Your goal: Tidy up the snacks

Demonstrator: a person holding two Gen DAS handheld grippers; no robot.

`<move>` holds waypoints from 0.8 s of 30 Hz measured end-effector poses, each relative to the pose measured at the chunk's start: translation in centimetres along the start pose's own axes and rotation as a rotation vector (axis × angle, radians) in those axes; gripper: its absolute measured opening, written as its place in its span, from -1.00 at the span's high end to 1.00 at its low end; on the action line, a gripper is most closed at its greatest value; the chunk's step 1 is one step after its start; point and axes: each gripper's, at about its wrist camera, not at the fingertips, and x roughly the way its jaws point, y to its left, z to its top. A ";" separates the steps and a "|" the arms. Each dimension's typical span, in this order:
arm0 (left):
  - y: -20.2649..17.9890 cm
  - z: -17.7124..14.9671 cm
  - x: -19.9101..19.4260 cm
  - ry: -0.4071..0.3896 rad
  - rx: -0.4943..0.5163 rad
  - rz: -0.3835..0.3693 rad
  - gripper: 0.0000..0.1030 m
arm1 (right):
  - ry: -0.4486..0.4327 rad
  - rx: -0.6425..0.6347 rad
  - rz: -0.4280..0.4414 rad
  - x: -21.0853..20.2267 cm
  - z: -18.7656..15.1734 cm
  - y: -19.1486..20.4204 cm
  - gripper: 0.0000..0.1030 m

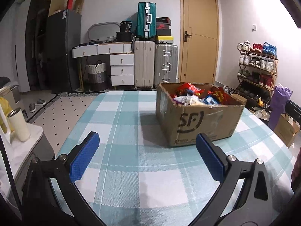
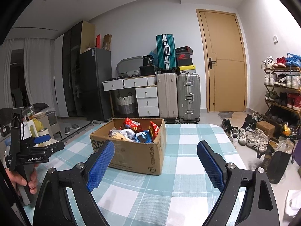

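A brown cardboard box [image 1: 199, 120] marked SF stands on a table with a teal and white checked cloth [image 1: 120, 124]. Several snack packets [image 1: 195, 96], red, blue and white, fill it. In the right wrist view the same box [image 2: 131, 150] sits left of centre with the snack packets [image 2: 137, 131] showing. My left gripper [image 1: 147, 138] is open above the cloth, short of the box, with nothing between its blue pads. My right gripper [image 2: 156, 146] is open too, with the box's right corner seen behind the gap. The left gripper [image 2: 40, 140], held by a hand, shows at the left edge.
A white side cabinet with a cream tumbler [image 1: 18, 125] stands left of the table. Suitcases [image 1: 156, 66], a drawer unit [image 1: 121, 67] and a wooden door [image 1: 199, 43] line the back wall. A shoe rack [image 1: 257, 66] and loose shoes [image 2: 244, 133] lie right.
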 end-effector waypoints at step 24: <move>-0.4 -1.7 -0.8 -0.125 0.031 0.020 -0.98 | 0.031 -0.041 -0.047 3.6 -3.9 0.4 -0.87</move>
